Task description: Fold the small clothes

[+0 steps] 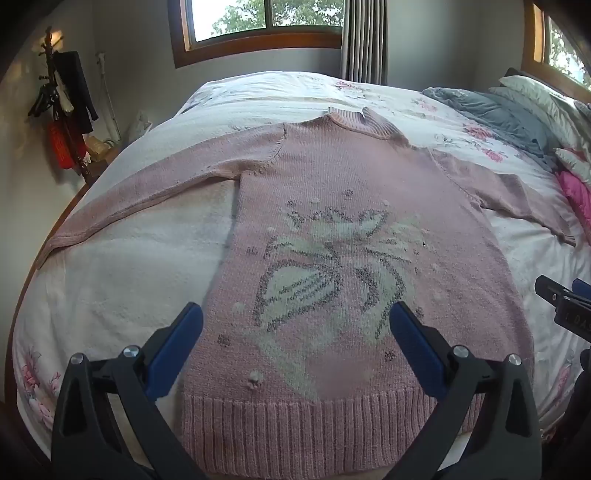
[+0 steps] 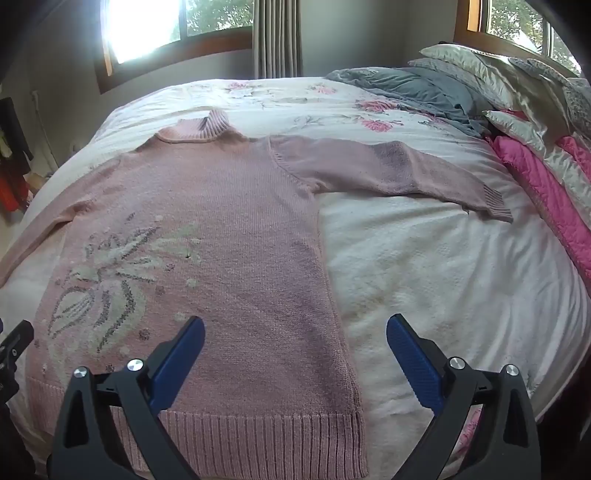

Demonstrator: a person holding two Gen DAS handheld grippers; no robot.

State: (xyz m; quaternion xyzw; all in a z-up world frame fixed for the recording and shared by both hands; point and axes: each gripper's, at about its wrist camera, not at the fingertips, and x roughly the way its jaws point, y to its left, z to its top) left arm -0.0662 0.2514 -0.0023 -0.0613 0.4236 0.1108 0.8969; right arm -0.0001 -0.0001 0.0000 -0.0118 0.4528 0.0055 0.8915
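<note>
sweater [image 1: 332,206]: pink knit, spread flat and face up on the bed [image 1: 122,258], hem nearest the grippers, collar [image 1: 364,120] at the far end, so its long axis runs straight away from the fingers.
sleeves: both stretched out sideways; left sleeve [image 1: 147,192] reaches toward the bed's left edge, right sleeve [image 2: 399,173] lies out toward the pillows.
left gripper [image 1: 295,321]: fingers wide apart, holding nothing, hovering over the hem and lower front.
right gripper [image 2: 295,332]: fingers wide apart, empty, straddling the sweater's right side edge (one finger over knit, the other over bare bedspread).
relation for the next move: each sleeve lies ahead and outward of the gripper on its own side; probably the right gripper is nearer the right sleeve and the left gripper nearer the left one, so neither need cross over.
progress: no fold made yet, as it looks.
containers: none in view.
around: grey blanket [image 2: 413,88] and pillows [image 2: 476,70] at the bed's right, window [image 1: 258,18] behind.
</note>
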